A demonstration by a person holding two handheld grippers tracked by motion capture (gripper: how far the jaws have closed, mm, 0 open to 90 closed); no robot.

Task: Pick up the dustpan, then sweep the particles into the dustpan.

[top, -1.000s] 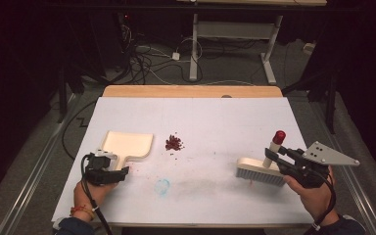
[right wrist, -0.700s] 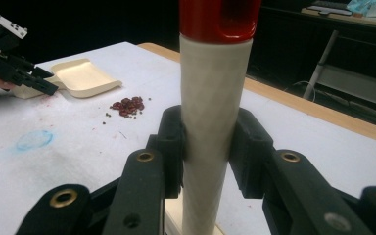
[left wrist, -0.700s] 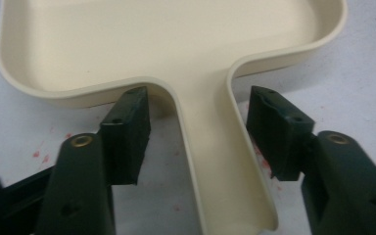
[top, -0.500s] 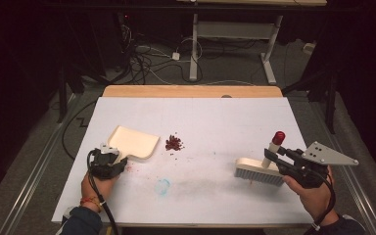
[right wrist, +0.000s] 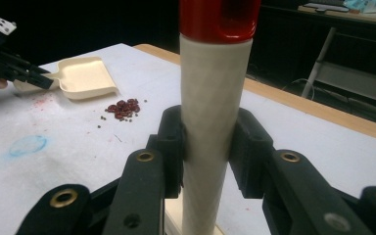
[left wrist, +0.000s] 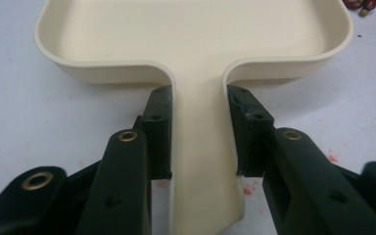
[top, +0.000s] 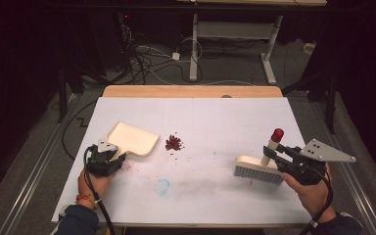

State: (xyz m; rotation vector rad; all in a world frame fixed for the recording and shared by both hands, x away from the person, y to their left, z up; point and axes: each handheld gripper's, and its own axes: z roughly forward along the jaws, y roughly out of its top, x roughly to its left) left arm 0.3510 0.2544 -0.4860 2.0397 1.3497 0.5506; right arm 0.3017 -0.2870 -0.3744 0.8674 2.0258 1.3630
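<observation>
Now left tongs [left wrist: 198, 132] clamp the dustpan [left wrist: 196, 44] handle, right tongs [right wrist: 208, 147] clamp the brush [top: 260, 167] handle.

Dustpan [left wrist: 200, 39] front edge cut off beyond left gripper [left wrist: 200, 132]; brush [right wrist: 215, 98] bristles hidden below right gripper [right wrist: 206, 147]; crumbs [top: 174, 143] too small.

My two black grippers
Brass rivets stud my left gripper [left wrist: 203, 132]; my right gripper [top: 270, 155] carries a grey plate.
</observation>
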